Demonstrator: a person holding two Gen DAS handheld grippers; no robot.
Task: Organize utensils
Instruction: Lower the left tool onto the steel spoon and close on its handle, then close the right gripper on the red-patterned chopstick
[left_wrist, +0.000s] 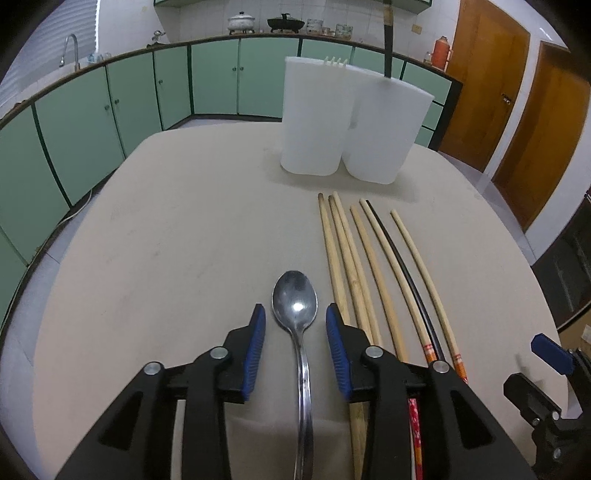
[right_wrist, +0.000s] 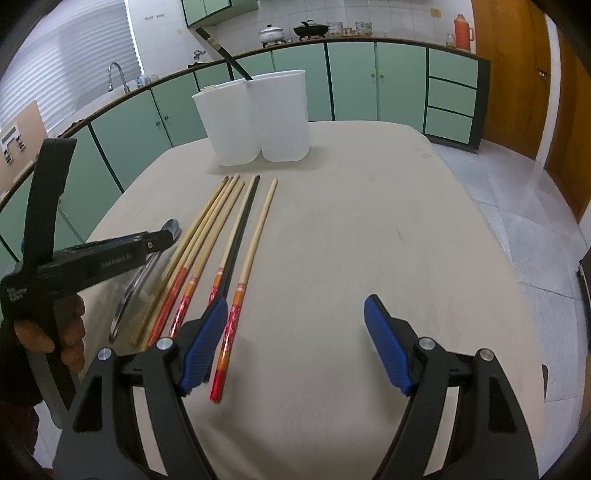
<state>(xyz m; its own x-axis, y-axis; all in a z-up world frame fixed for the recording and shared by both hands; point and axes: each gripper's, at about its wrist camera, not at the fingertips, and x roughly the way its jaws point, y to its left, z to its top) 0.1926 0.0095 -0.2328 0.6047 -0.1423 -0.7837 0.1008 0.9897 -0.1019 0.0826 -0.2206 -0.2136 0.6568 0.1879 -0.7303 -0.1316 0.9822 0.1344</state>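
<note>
A metal spoon (left_wrist: 303, 369) lies on the beige table (left_wrist: 166, 240), bowl pointing away. My left gripper (left_wrist: 295, 310) straddles the spoon's neck, its blue pads standing clear on either side, so it is open. Several wooden chopsticks and one black one (left_wrist: 369, 266) lie side by side just right of the spoon. Two white containers (left_wrist: 314, 118) (left_wrist: 384, 129) stand at the table's far side. My right gripper (right_wrist: 295, 302) is open and empty, hovering right of the chopsticks (right_wrist: 221, 229), its left finger over their red ends. The right wrist view also shows the left gripper (right_wrist: 159, 240) over the spoon (right_wrist: 173, 226).
Fork tines (left_wrist: 336, 61) stick out of the left container and a dark chopstick (right_wrist: 221, 50) leans out of the pair. A hand (right_wrist: 70, 332) holds the left gripper's handle. Green cabinets (left_wrist: 92, 110), a counter with pots and wooden doors (left_wrist: 491, 92) ring the table.
</note>
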